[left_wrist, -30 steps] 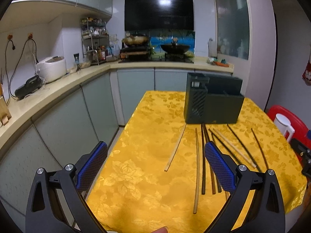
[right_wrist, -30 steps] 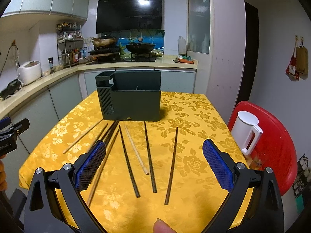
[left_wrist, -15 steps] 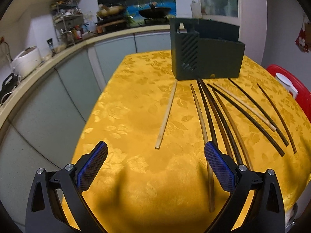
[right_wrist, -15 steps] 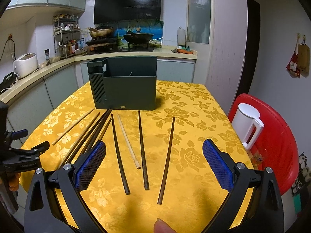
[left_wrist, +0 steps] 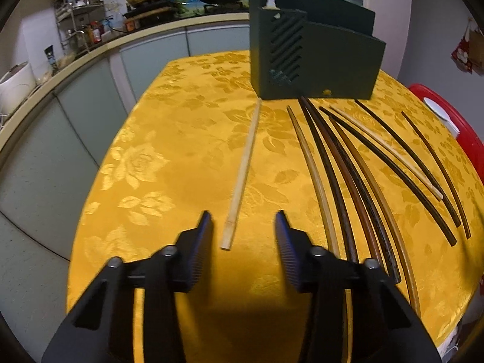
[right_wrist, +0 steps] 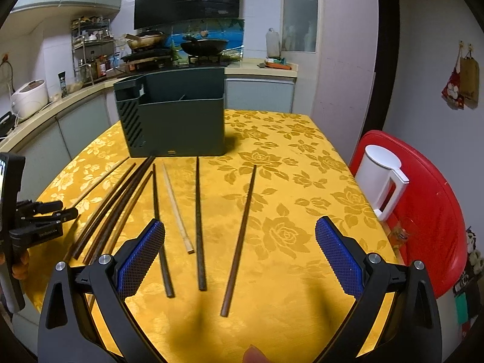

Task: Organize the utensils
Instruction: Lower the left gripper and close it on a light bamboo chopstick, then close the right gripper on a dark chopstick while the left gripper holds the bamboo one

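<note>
At the bottom centre of the left wrist view, the left gripper [left_wrist: 243,227] hangs low over the yellow tablecloth [left_wrist: 169,139] with its jaws closing; they stand partly apart, and the near end of a pale chopstick [left_wrist: 242,175] lies between the fingertips, with neither pad pressing on it. That stick runs up the middle of the frame toward the dark green utensil holder [left_wrist: 311,57] at upper centre, its far tip just beside the holder's base. To its right a fan of dark and light chopsticks [left_wrist: 360,178] lies flat on the cloth, several of them touching side by side. In the right wrist view, the right gripper [right_wrist: 240,252] fills the lower frame with its blue-padded jaws spread wide and holding nothing; three dark sticks and a pale one lie on the cloth between and beyond them. A brown chopstick [right_wrist: 240,236] slants up the centre. At far right a white jug [right_wrist: 382,178] stands on a red stool [right_wrist: 429,205].
</note>
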### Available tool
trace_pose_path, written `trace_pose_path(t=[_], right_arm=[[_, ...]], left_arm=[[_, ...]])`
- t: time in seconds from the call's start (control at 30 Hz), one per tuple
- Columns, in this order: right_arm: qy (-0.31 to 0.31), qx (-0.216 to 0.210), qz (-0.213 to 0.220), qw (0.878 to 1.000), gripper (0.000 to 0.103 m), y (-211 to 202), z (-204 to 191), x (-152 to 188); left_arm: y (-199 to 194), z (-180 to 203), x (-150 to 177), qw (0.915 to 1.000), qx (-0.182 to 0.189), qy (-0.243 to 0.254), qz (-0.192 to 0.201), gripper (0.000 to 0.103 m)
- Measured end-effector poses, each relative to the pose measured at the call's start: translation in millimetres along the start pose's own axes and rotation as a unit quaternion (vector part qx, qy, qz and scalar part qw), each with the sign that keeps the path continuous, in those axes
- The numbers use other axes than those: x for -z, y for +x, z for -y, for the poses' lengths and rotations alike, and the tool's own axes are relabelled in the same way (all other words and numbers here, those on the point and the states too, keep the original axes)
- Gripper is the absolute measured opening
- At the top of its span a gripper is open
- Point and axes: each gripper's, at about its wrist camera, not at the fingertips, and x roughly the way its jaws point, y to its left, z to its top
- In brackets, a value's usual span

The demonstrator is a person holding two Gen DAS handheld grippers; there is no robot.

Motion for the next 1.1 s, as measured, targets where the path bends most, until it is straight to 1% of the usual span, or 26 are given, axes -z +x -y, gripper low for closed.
trace_pose_path(t=[0.03, 0.1, 0.13, 0.2, 0.33, 0.47, 0.6, 0.7, 0.8, 0.83, 0.9, 0.93, 1.0, 1.03, 1.07, 1.1], right_arm=[[0.0, 0.003, 0.0, 1.0, 0.096, 1, 1, 0], [0.001, 0.006, -0.003, 1.0, 0.096, 2, 4, 1], [0.003, 0.007, -0.004, 1.0, 0.096, 3, 6, 1], [0.006, 0.01, -0.007, 1.0, 0.096, 3, 9, 3], [0.003, 0.018, -0.011, 1.0, 0.096, 2, 13, 7], [-0.001, 0.024, -0.016, 1.0, 0.096, 1, 16, 15], [0.003, 0.016, -0.036, 0.999, 0.096, 2, 18, 31], [-0.021, 0.01, -0.045, 0.999, 0.096, 3, 8, 46], [-0.043, 0.012, -0.041, 0.998, 0.096, 3, -1, 55], [-0.046, 0.01, -0.039, 0.998, 0.094, 4, -3, 57], [-0.05, 0.009, -0.041, 0.998, 0.086, 6, -5, 59], [-0.051, 0.01, -0.044, 0.998, 0.084, 8, -6, 60], [-0.051, 0.009, -0.052, 0.997, 0.076, 14, -5, 64], [-0.05, 0.008, -0.056, 0.997, 0.073, 16, -5, 65], [-0.048, 0.006, -0.06, 0.997, 0.067, 18, -4, 67], [-0.047, 0.001, -0.063, 0.997, 0.058, 21, -4, 69]], left_arm=[[0, 0, 0, 1.0, 0.001, 0.001, 0.002, 0.034], [1, 2, 0, 0.9999, 0.012, 0.001, 0.005, 0.023], [1, 2, 0, 0.9999, 0.012, 0.001, 0.006, 0.019], [1, 5, 1, 0.9998, 0.014, 0.003, 0.011, 0.007], [-1, 8, 3, 0.9998, 0.014, 0.004, 0.014, 0.007], [-6, 5, 4, 0.9997, 0.02, -0.007, 0.011, 0.007], [-19, 3, 4, 0.9995, 0.019, -0.015, 0.019, 0.007], [-32, 3, 4, 0.9992, 0.016, -0.017, 0.033, 0.007], [-43, 5, 5, 0.9988, 0.015, -0.015, 0.044, 0.007], [-45, 6, 5, 0.9987, 0.016, -0.015, 0.046, 0.007], [-50, 6, 5, 0.9985, 0.018, -0.016, 0.049, 0.007], [-52, 6, 5, 0.9984, 0.019, -0.018, 0.05, 0.007], [-55, 6, 5, 0.9982, 0.021, -0.02, 0.052, 0.007], [-57, 6, 5, 0.9981, 0.022, -0.021, 0.054, 0.007], [-58, 6, 5, 0.998, 0.022, -0.022, 0.055, 0.007], [-59, 6, 5, 0.9979, 0.022, -0.023, 0.056, 0.007]])
